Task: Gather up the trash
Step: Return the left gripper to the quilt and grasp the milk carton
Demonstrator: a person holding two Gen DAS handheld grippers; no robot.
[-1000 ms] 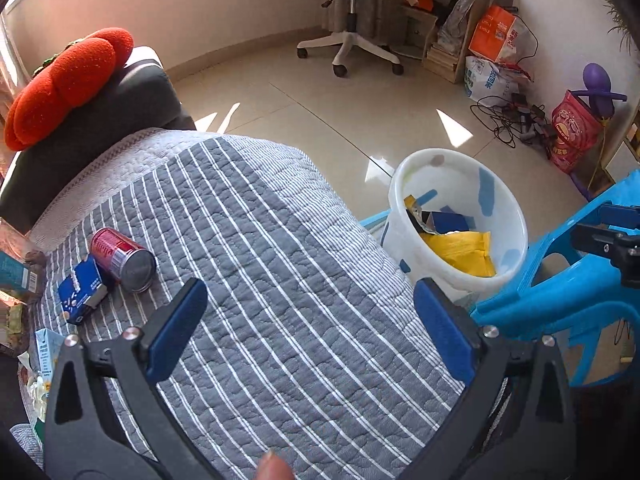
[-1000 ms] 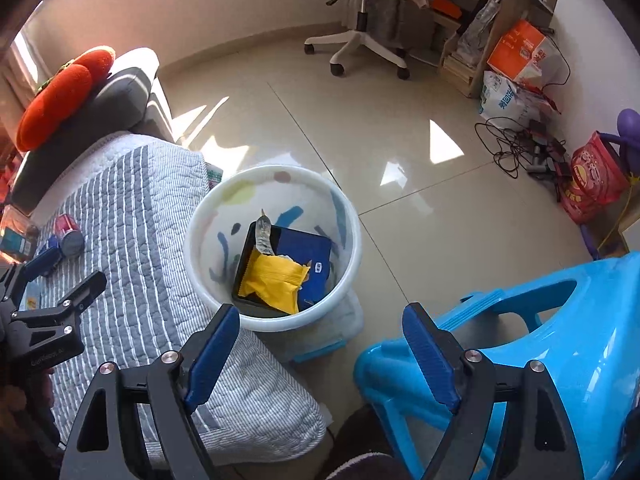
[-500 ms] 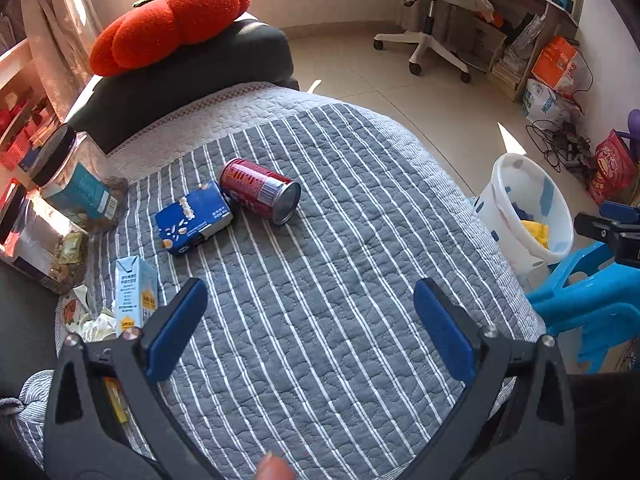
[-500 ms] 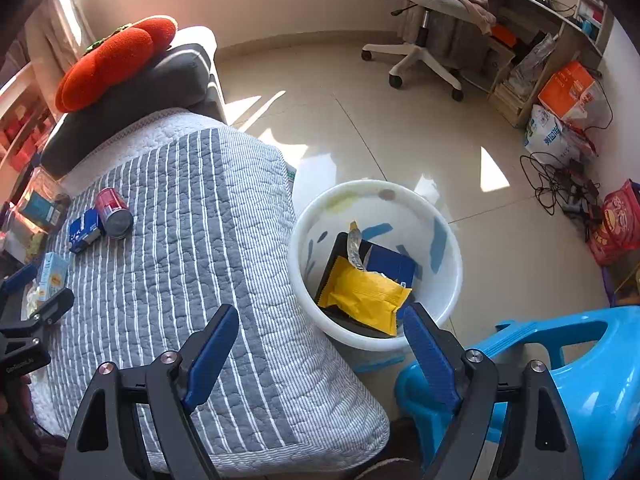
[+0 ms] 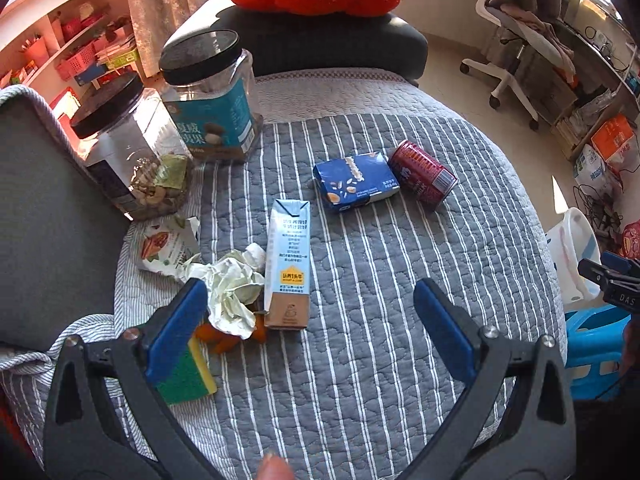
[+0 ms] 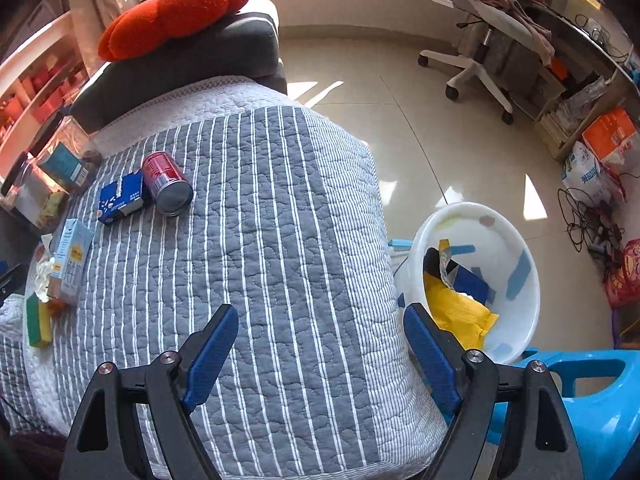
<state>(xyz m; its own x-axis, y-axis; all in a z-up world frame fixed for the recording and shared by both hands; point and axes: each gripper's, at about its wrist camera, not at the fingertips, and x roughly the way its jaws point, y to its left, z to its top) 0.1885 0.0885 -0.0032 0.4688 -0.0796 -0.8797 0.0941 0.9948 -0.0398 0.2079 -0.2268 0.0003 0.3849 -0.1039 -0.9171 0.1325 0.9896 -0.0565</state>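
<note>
Left tool (image 5: 310, 320) spread wide, empty, over milk box (image 5: 289, 264). Could pinch crumpled paper (image 5: 234, 290) beside it too. Right tool (image 6: 320, 350) spread, empty.

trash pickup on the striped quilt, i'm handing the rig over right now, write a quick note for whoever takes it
Left claw: open, empty, above the litter at the quilt's near left.
Right claw: open, empty, above the quilt edge beside the white bucket.
Done: the bucket on the floor already holds a yellow packet and a dark blue box.
Left on the quilt: red can on its side, blue carton next to it, tall milk carton lying flat, crumpled paper, snack wrapper, orange peel bits.
The green-yellow sponge and two nut jars may not be trash.
</note>
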